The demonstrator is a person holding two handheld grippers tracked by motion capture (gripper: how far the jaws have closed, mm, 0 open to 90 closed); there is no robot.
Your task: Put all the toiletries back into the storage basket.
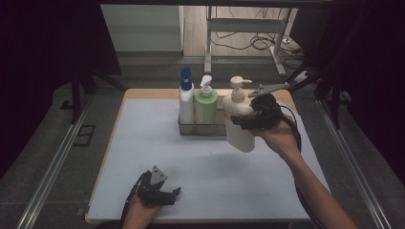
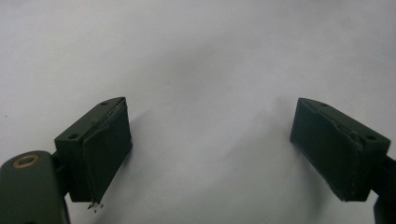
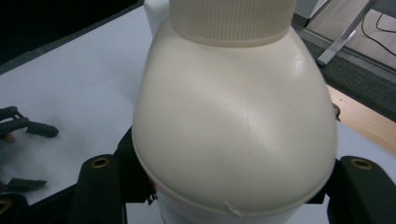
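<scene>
Cream plastic pump bottle (image 1: 240, 121) hangs clamped in the right gripper (image 1: 252, 116), clear of the metal rack (image 1: 203, 128); placement remains. Left gripper (image 1: 160, 193) rests, jaws apart.

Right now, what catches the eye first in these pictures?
The cream pump bottle stands out: the right gripper is clamped on its body and holds it tilted in the air, just right of the clear tray. In that tray stand a white bottle with a blue cap and a green pump bottle. The left gripper rests open near the table's front edge.
</scene>
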